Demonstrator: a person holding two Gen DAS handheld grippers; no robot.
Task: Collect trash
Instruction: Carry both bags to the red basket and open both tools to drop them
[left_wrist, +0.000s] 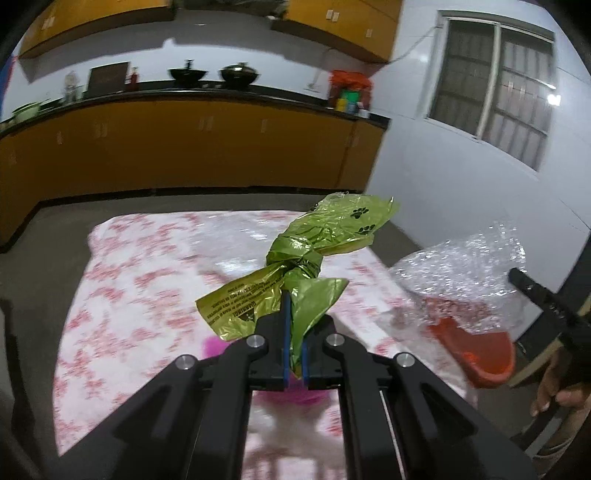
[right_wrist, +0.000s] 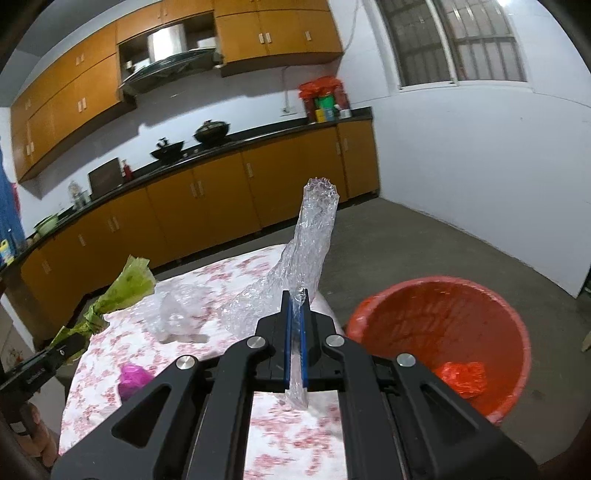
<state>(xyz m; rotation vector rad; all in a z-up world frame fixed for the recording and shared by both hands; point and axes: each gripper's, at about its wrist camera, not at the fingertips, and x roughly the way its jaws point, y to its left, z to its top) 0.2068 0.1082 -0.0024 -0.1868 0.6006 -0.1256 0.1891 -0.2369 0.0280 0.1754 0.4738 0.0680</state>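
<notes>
My left gripper (left_wrist: 294, 314) is shut on a knotted green plastic bag (left_wrist: 295, 258) with paw prints, held above the table (left_wrist: 129, 277); the bag also shows in the right wrist view (right_wrist: 125, 284). My right gripper (right_wrist: 295, 314) is shut on a clear bubble wrap piece (right_wrist: 306, 243) that stands up over the table edge; it also shows in the left wrist view (left_wrist: 465, 269). A red bin (right_wrist: 436, 325) stands on the floor right of the table, holding a crumpled red scrap (right_wrist: 461, 376).
A pink crumpled wrapper (right_wrist: 133, 376) and another clear plastic piece (right_wrist: 177, 314) lie on the floral tablecloth (right_wrist: 229, 280). Orange kitchen cabinets (right_wrist: 221, 192) with pots line the back wall. Grey floor (right_wrist: 443, 243) lies beyond the bin.
</notes>
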